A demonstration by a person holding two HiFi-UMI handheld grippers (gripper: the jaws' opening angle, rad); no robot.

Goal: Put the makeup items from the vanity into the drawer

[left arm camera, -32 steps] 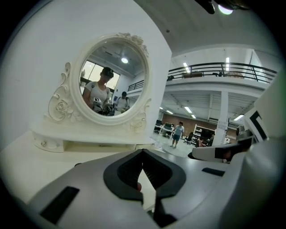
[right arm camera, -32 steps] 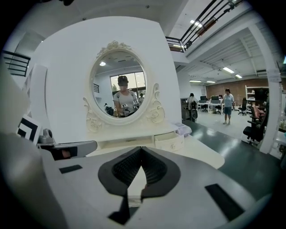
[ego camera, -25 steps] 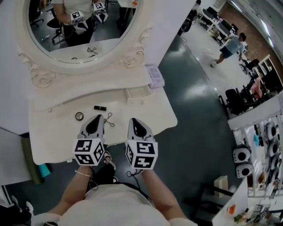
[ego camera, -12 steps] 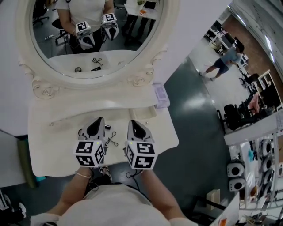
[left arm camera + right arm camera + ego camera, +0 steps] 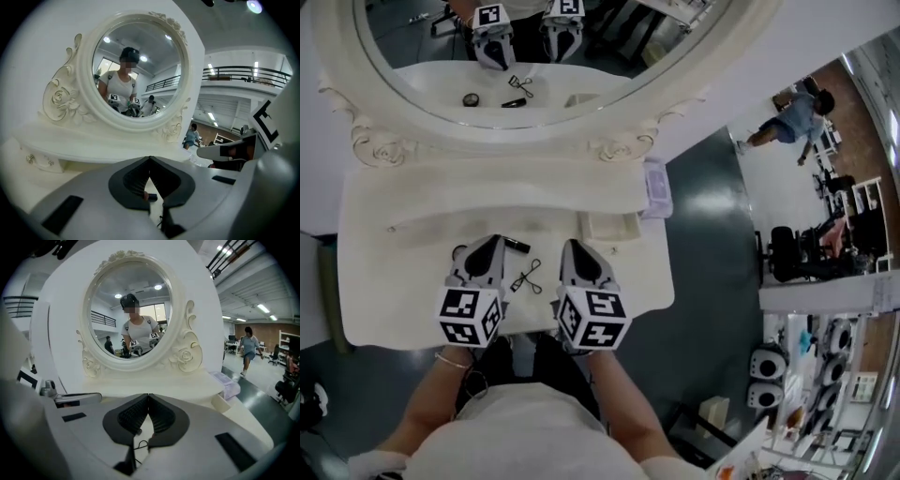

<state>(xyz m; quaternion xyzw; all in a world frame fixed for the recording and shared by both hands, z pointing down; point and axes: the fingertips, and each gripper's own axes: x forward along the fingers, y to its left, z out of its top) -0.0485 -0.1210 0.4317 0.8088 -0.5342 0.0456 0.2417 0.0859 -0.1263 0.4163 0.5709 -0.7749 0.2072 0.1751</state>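
Three small makeup items lie near the front edge of the cream vanity surface [image 5: 384, 300]. An eyelash curler [image 5: 526, 276] lies flat between the two grippers, touching neither. A short black tube [image 5: 517, 246], perhaps a lipstick, lies just behind it, close to the tip of the left gripper [image 5: 491, 246]. A small round compact [image 5: 457, 251] peeks out on that gripper's outer side, mostly hidden by it. The small drawer [image 5: 611, 225] stands pulled open under the raised shelf, just beyond the right gripper [image 5: 571, 248], and looks empty.

Both grippers are fully closed, tips pressed together, holding nothing. They hover over the front of the surface, pointing toward the mirror [image 5: 609, 37].

All three items look light and rigid. The tube is smooth and round, so it may roll; it is best pinched across its middle. The curler is thin metal lying flat, and its finger loops could snag; the crossing of its handles seems the firmest place to grip. The compact sits low and would need a grip across its rim.

A lilac box [image 5: 657, 187] sits at the shelf's right end. Beyond it is dark floor, with a person [image 5: 797, 117] walking in the distance.
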